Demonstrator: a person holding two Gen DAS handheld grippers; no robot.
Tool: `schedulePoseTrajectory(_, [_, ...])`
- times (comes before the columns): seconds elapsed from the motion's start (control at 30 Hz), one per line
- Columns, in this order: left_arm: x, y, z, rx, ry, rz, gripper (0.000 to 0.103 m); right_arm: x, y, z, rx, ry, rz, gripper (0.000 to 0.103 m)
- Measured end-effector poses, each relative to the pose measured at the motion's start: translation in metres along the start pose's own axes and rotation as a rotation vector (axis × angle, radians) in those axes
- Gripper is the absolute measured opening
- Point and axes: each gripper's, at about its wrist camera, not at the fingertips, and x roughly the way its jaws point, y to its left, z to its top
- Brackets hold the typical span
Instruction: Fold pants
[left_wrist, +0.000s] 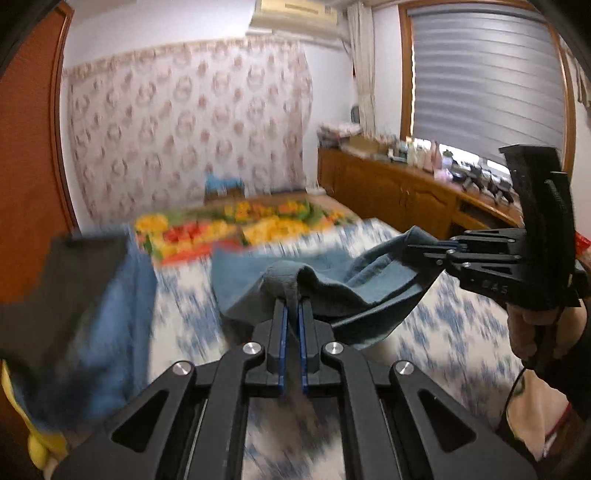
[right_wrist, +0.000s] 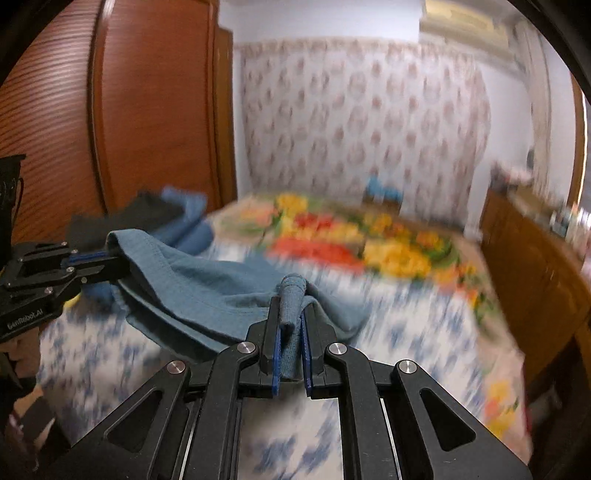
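The blue-grey pants (left_wrist: 332, 284) hang stretched between my two grippers above the bed. My left gripper (left_wrist: 291, 306) is shut on a bunched edge of the pants; it also shows at the left of the right wrist view (right_wrist: 110, 254), clamped on the pants' edge. My right gripper (right_wrist: 290, 306) is shut on a rolled bunch of the pants (right_wrist: 207, 291); it shows in the left wrist view (left_wrist: 439, 245) at the right, gripping the other end. The cloth sags between them. Both views are motion-blurred.
The bed has a blue-and-white sheet (right_wrist: 388, 332) and a bright floral blanket (left_wrist: 229, 225) further back. A pile of dark and blue clothes (left_wrist: 74, 295) lies at the bed's left. A wooden cabinet (left_wrist: 388, 192) with clutter runs along the right; a wooden wardrobe (right_wrist: 147, 110) stands left.
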Motion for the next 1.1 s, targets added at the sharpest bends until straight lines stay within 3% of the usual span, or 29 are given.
schedulePoseTrajectory(0.2, [-0.015,-0.025,-0.05,-0.022,0.057,-0.028,0.002,-0.004,0.013,-0.056,0.059,0.085,0.033,0.006])
schedulePoseTrajectory(0.57, [-0.028,-0.031,-0.093,-0.055,0.129,-0.022,0.003,-0.028,0.026,-0.095,0.097,0.157,0.048,0.008])
schedulePoseTrajectory(0.73, [-0.025,-0.025,-0.098,-0.076,0.144,-0.009,0.007,-0.035,0.028,-0.105,0.096,0.148,0.01,0.019])
schedulePoseTrajectory(0.9, [-0.023,-0.023,-0.098,-0.068,0.147,0.015,0.033,-0.045,0.025,-0.107,0.106,0.097,-0.04,0.053])
schedulePoseTrajectory(1.1, [-0.015,-0.019,-0.1,-0.081,0.181,0.017,0.037,-0.02,0.019,-0.112,0.136,0.113,-0.07,0.055])
